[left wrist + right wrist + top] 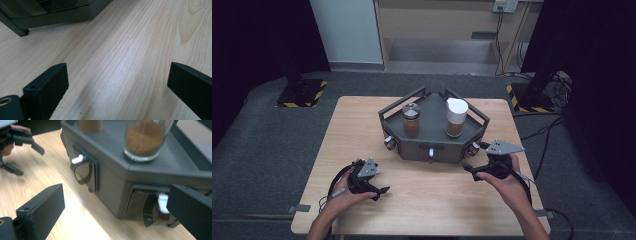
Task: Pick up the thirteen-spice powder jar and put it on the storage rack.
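Left gripper [379, 190]: held low over the tabletop [432, 200], near the front left part, pointing to the right.
Left hand [344, 192]: comes in from the bottom edge and wraps the gripper from behind, wrist low.
Left fingers [47, 86]: wide open with nothing between them, just bare wood.
Right gripper [472, 167]: held near the front right corner of the stand, pointing left toward it.
Right hand [504, 180]: reaches in from the bottom right, forearm slanting up and left.
Right fingers [41, 210]: wide open and holding nothing; the corner of the stand sits between them, a little way off.
Stand [432, 142]: a dark grey tray with rails, in the middle of the tabletop toward the back, with small levers [78, 159] on its front sides.
Left jar [411, 120]: sits on the stand, metal lid on top, brown powder inside.
Right jar [455, 117]: sits on the stand beside the first, white lid, brown powder at the bottom; it is the one nearer the right gripper.
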### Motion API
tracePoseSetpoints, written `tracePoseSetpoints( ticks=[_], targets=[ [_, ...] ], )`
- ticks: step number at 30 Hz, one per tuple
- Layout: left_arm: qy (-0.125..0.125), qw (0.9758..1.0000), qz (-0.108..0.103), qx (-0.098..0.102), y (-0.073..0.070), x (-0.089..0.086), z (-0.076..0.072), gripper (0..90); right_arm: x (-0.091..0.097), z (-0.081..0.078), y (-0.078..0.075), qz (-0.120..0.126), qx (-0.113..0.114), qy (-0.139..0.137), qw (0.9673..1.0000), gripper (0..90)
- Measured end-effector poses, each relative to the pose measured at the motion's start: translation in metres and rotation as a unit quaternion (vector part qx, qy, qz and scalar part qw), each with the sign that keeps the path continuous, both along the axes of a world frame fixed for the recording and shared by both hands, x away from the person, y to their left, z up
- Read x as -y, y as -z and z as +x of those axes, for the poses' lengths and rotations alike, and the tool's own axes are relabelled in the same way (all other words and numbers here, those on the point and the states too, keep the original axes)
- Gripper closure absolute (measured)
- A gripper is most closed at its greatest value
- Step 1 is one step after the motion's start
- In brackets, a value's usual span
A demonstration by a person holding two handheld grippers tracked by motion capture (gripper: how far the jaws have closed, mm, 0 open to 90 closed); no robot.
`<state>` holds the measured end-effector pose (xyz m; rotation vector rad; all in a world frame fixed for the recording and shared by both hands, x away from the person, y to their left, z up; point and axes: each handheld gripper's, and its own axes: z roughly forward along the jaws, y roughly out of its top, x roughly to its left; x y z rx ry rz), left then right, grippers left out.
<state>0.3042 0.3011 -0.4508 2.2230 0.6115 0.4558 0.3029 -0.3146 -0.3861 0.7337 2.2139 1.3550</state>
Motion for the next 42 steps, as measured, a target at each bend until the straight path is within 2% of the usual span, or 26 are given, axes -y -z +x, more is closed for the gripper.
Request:
tracePoseSetpoints(
  ticks=[9,12,19,22,24,27,30,37,42],
  targets=[
    [-0.002,1.0000,-0.003,-0.003,0.001,0.000,-0.001,2.6,0.007,-0.011,0.024,-0.010,-0.005,0.010,0.9999,2.3],
    [-0.002,1.0000,-0.002,-0.003,0.001,0.001,-0.001,2.7,0.009,-0.018,0.032,-0.019,0.006,0.013,0.9997,3.1],
    [0.003,1.0000,0.005,-0.004,0.000,0.004,0.000,3.1,0.016,-0.028,0.053,-0.009,0.003,0.020,0.9998,3.3],
    [0.003,1.0000,0.004,-0.004,0.000,0.006,-0.001,3.1,0.018,-0.035,0.065,-0.013,0.012,0.025,0.9995,3.5],
    [0.001,1.0000,-0.001,-0.002,0.000,0.005,-0.002,3.2,0.019,-0.034,0.067,-0.025,0.006,0.019,0.9995,4.1],
    [-0.003,1.0000,0.000,0.000,-0.001,0.007,-0.004,3.3,0.020,-0.037,0.071,-0.025,0.004,0.020,0.9995,3.7],
    [-0.002,1.0000,0.000,0.001,-0.002,0.008,-0.004,3.3,0.019,-0.040,0.073,-0.035,0.003,0.018,0.9992,3.6],
    [-0.004,1.0000,0.000,0.002,-0.002,0.008,-0.004,3.1,0.020,-0.041,0.075,-0.030,-0.008,0.026,0.9992,2.7],
    [-0.005,1.0000,-0.002,0.004,-0.002,0.008,-0.004,3.2,0.021,-0.039,0.076,-0.038,-0.017,0.028,0.9987,2.6]
  ],
)
